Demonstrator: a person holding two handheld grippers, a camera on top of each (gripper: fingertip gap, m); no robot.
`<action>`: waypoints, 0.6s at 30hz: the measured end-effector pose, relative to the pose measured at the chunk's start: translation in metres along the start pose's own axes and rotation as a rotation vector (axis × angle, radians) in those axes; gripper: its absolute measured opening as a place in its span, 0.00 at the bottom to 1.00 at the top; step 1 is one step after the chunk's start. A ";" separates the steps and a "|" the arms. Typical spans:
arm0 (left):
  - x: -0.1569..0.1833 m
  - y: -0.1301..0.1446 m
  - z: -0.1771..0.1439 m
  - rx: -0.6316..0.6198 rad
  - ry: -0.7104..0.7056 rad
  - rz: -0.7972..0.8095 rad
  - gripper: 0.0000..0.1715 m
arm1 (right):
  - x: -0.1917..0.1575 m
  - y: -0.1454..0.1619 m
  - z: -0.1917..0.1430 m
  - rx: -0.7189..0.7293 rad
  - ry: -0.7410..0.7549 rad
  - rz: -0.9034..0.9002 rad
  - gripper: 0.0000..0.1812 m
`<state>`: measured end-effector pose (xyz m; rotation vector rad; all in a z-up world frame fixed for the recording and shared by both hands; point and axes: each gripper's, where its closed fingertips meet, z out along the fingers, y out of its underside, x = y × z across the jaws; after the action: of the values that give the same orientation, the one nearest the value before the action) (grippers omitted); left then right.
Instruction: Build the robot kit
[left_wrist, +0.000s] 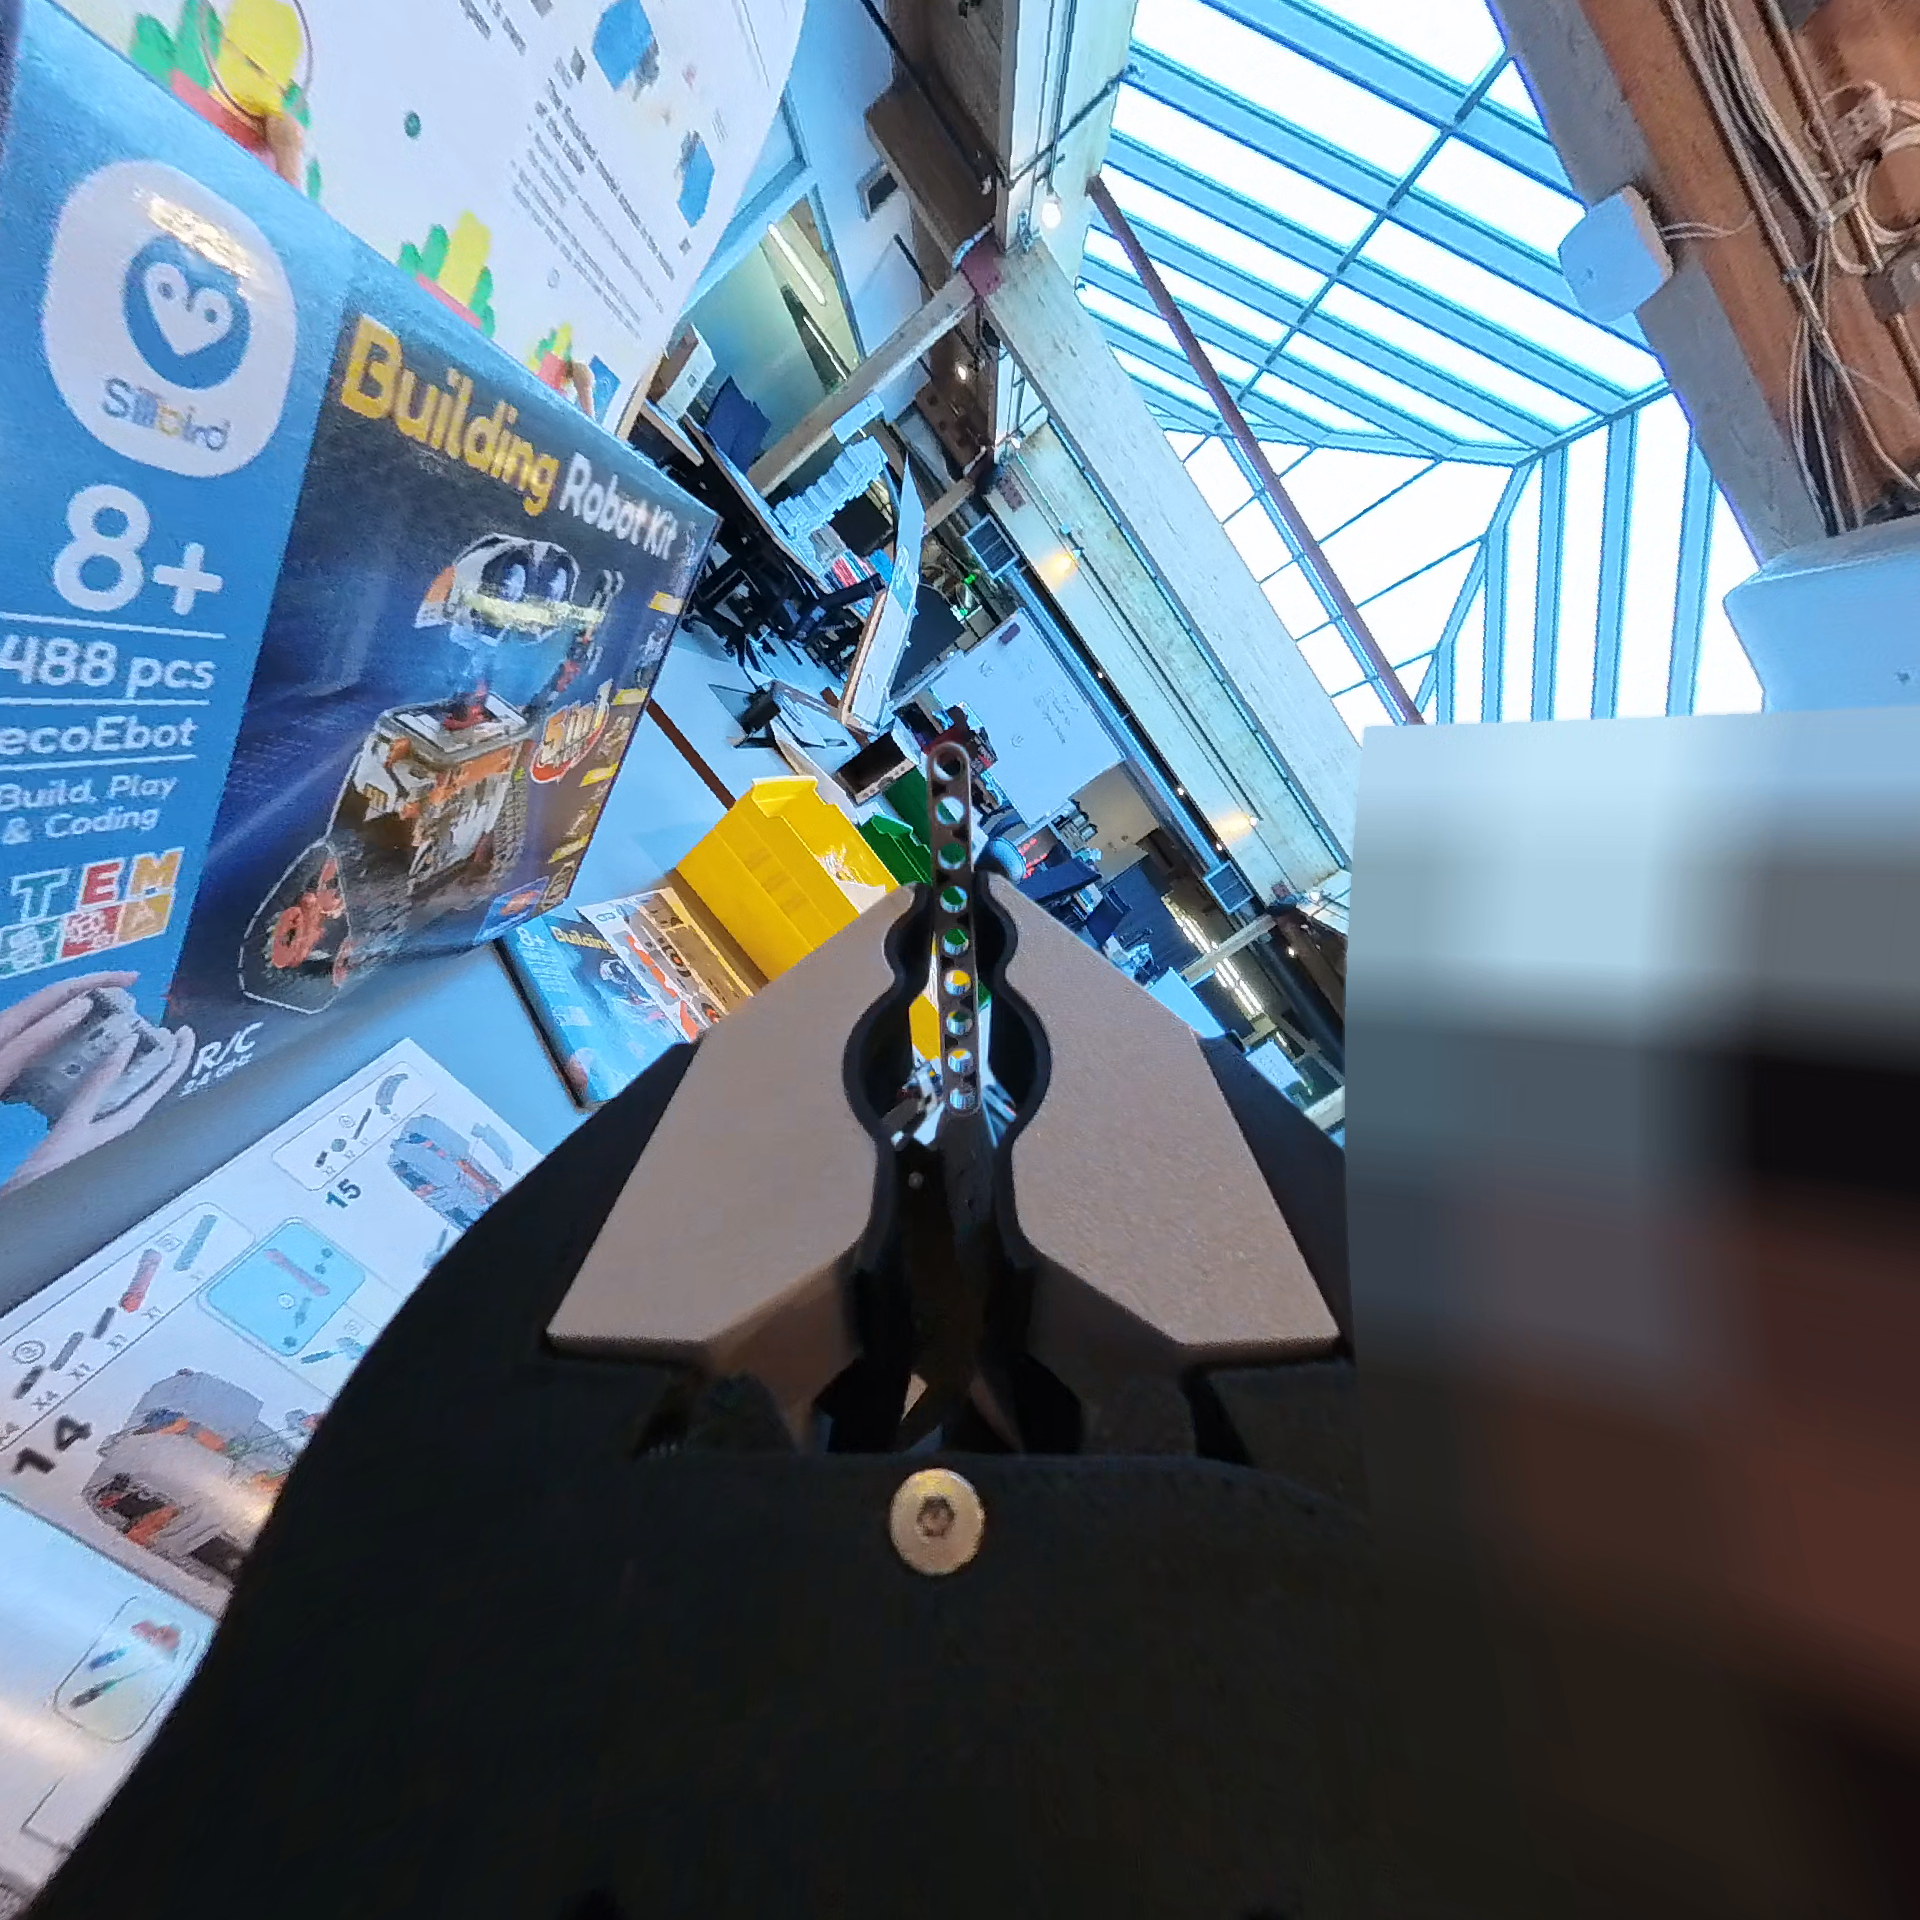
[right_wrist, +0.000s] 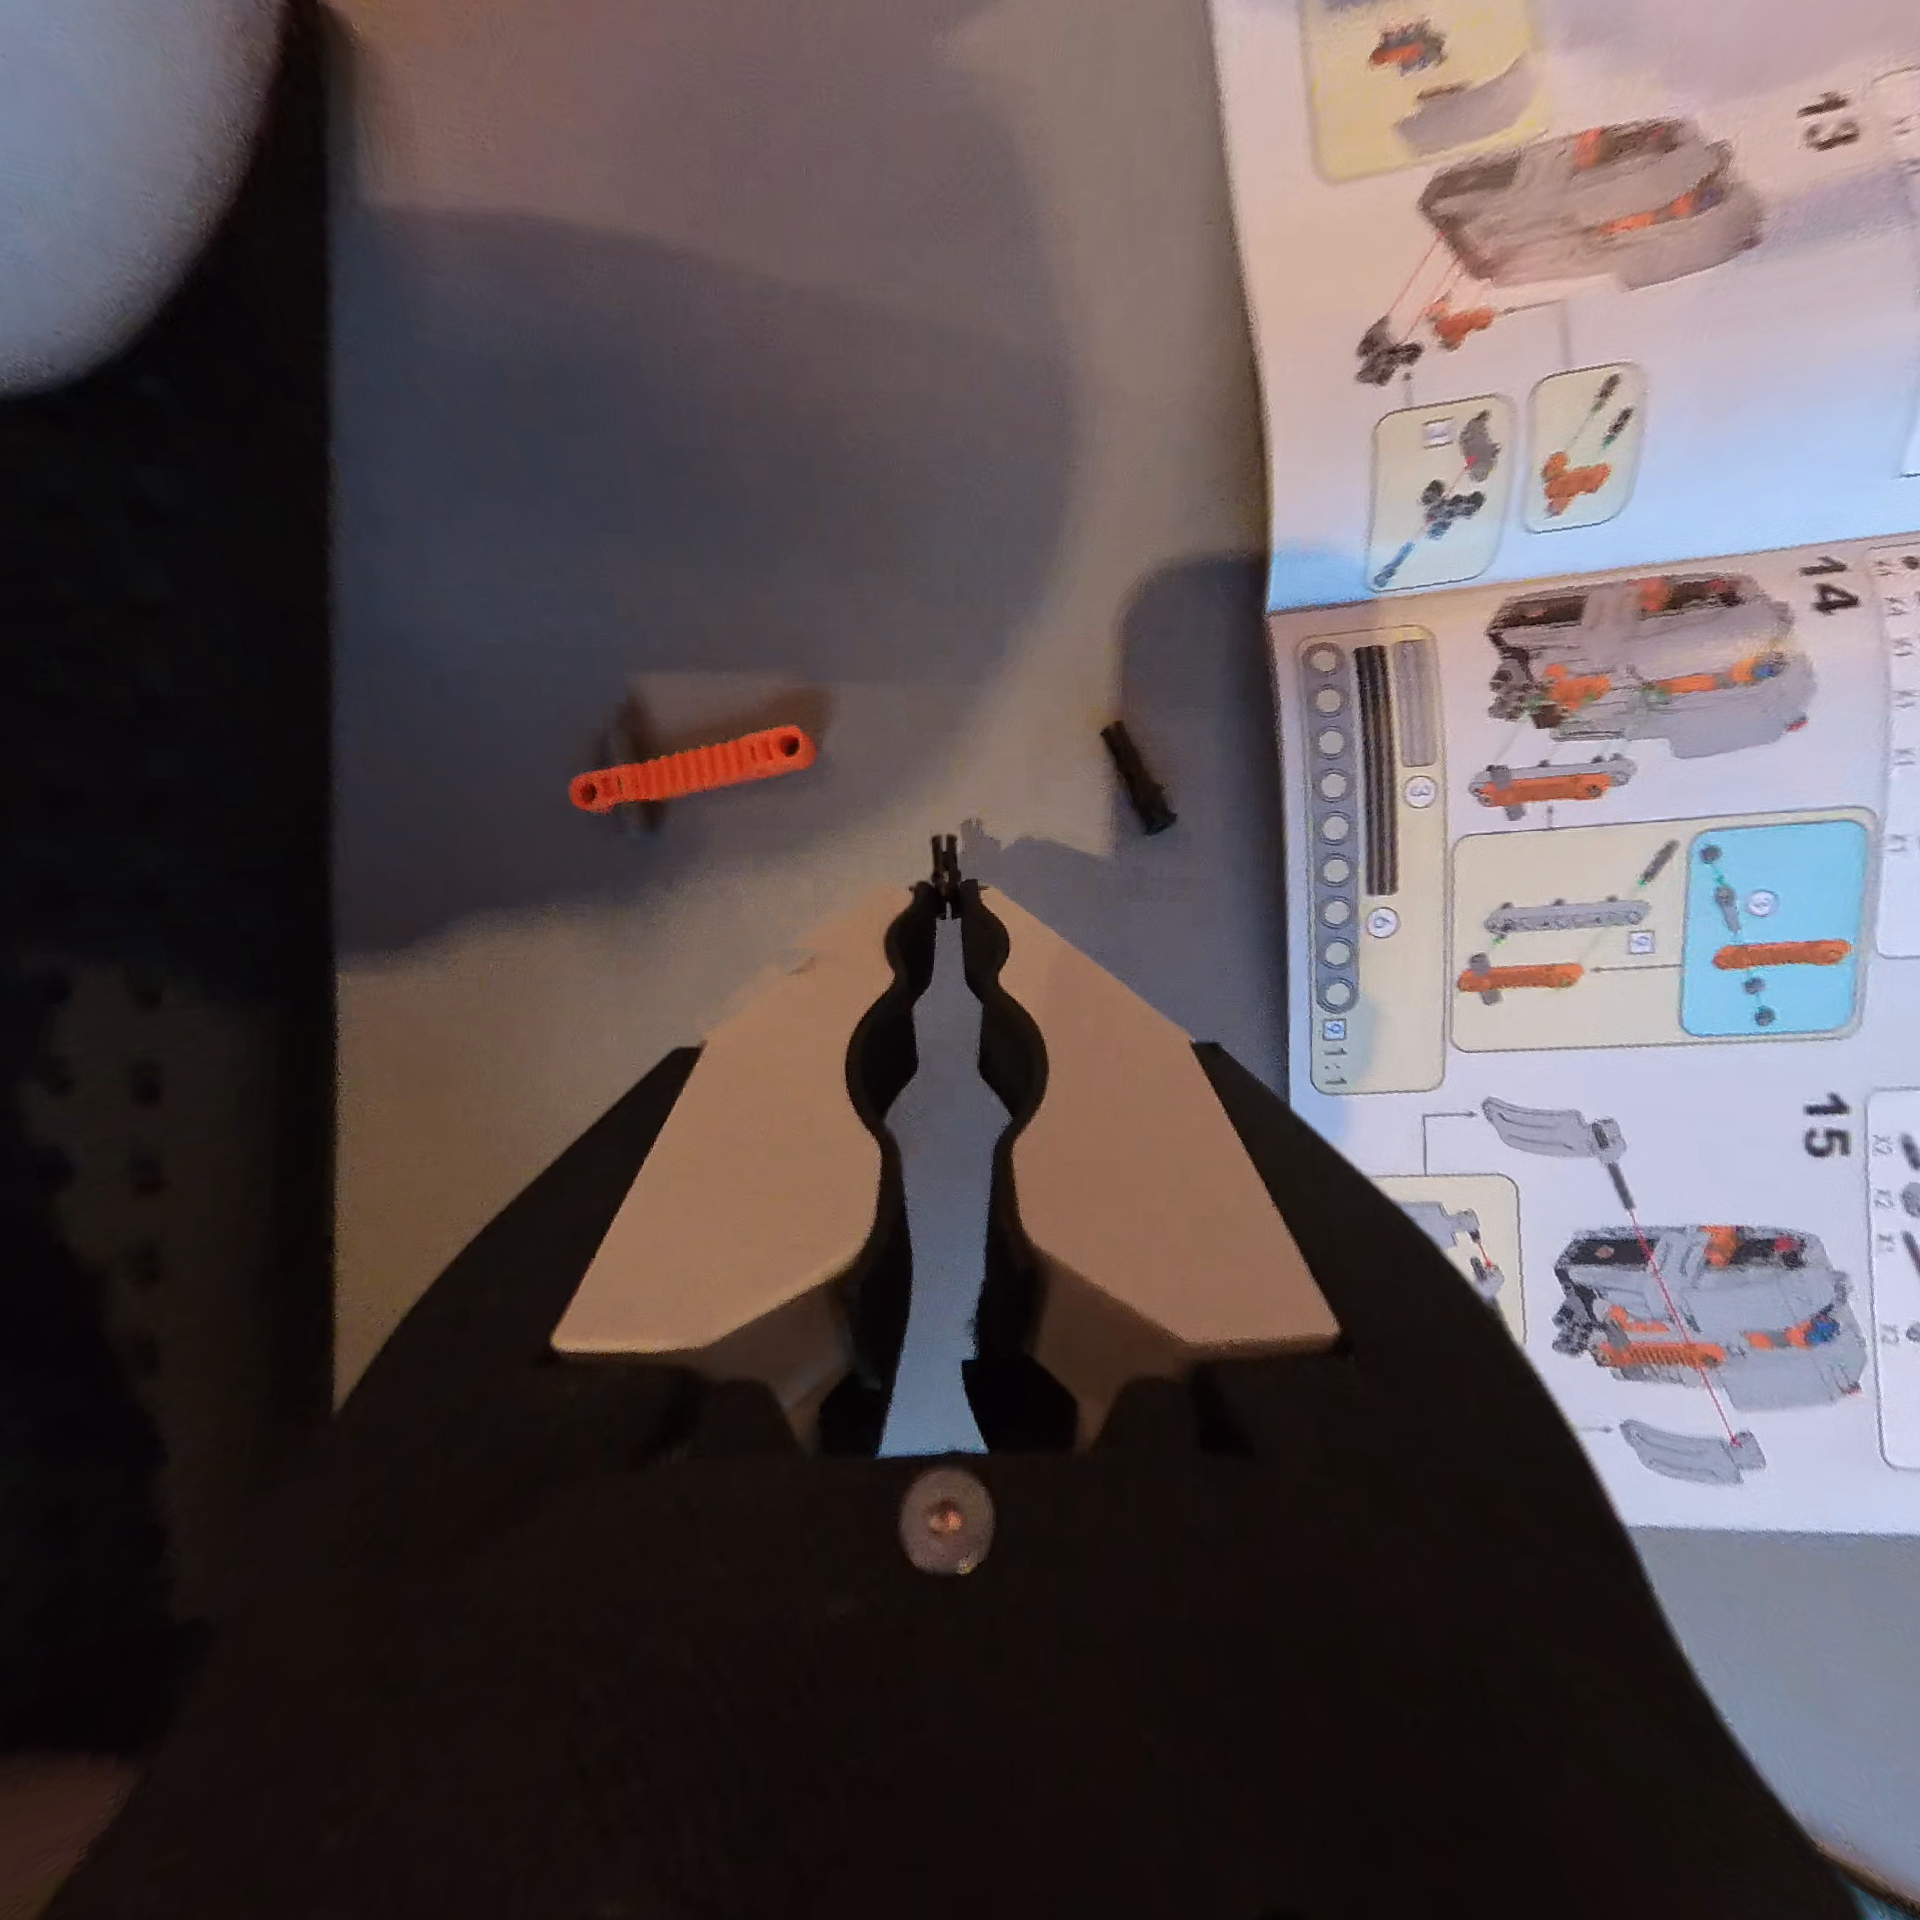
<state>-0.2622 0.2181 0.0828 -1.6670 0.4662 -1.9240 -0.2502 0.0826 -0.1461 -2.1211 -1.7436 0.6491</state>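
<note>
Grey table (right_wrist: 644, 436) under a skylit workshop: left gripper (left_wrist: 951, 899) clamps a perforated grey beam (left_wrist: 953, 831), right gripper (right_wrist: 948, 894) pinches a black pin (right_wrist: 943, 857) beside an orange beam (right_wrist: 691, 779).

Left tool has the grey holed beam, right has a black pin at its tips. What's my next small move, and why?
Probably bring the right tool up toward the left tool and line the black pin up with a hole in the grey beam. The pin is pinched at the very tips, and the beam sticks out with its holes free.
</note>
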 end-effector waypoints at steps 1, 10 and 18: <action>-0.001 -0.001 -0.001 0.002 0.003 -0.005 0.02 | 0.000 0.002 0.003 -0.009 -0.003 -0.012 0.01; -0.019 0.024 0.014 -0.123 0.025 -0.104 0.02 | 0.014 -0.025 -0.047 0.154 0.145 -0.060 0.01; -0.008 0.075 0.035 -0.317 -0.044 -0.080 0.01 | 0.003 -0.042 -0.112 0.319 0.162 0.057 0.01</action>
<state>-0.2138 0.1664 0.0387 -1.9477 0.7285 -1.9442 -0.2253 0.0987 -0.0298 -1.9488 -1.3948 0.6969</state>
